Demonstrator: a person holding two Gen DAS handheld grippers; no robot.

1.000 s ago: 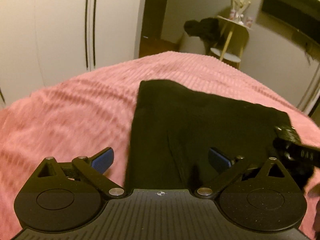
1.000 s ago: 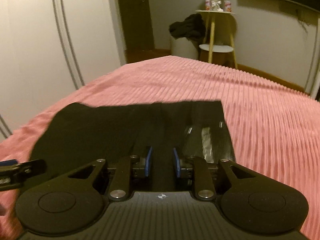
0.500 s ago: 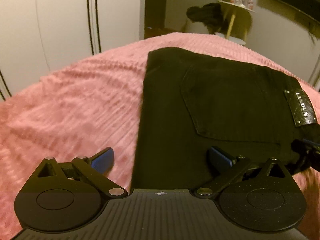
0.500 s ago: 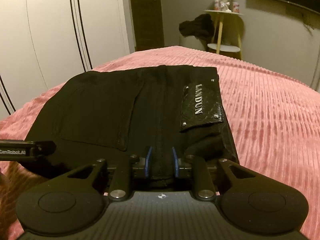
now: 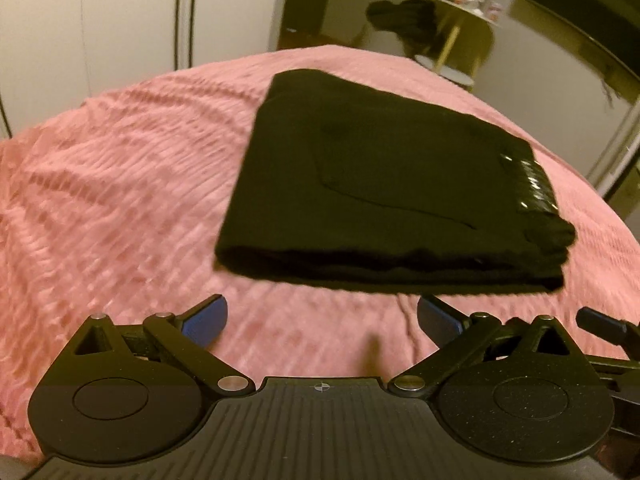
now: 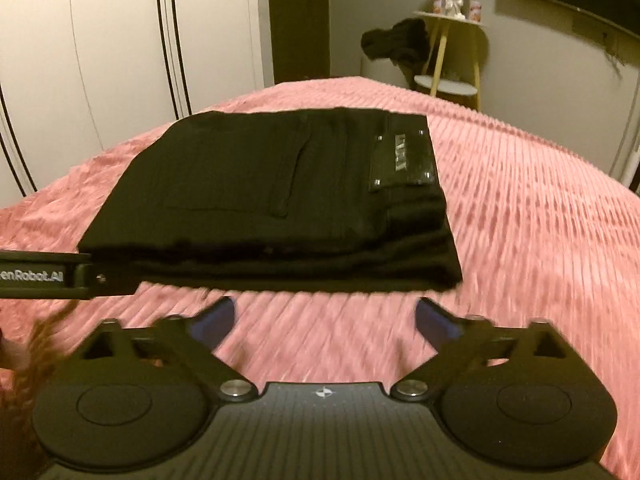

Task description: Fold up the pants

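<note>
The black pants [image 5: 380, 196] lie folded into a flat rectangular stack on the pink bedspread [image 5: 120, 184]. A back pocket and a shiny leather waist patch [image 6: 402, 162] face up; the pants also fill the middle of the right wrist view [image 6: 272, 196]. My left gripper [image 5: 322, 318] is open and empty, just short of the stack's near edge. My right gripper [image 6: 324, 318] is open and empty, also just short of the near edge. A finger of the left gripper shows at the left of the right wrist view [image 6: 48, 274].
White wardrobe doors [image 6: 100, 60] stand at the left beyond the bed. A small wooden side table [image 6: 448, 52] with dark clothes draped next to it stands past the far end. A dark doorway [image 6: 298, 20] is behind. Pink bedspread [image 6: 540, 220] extends right of the stack.
My right gripper has opened and let go of the pants. Both grippers have pulled back from the stack, which now lies free on the bed.
</note>
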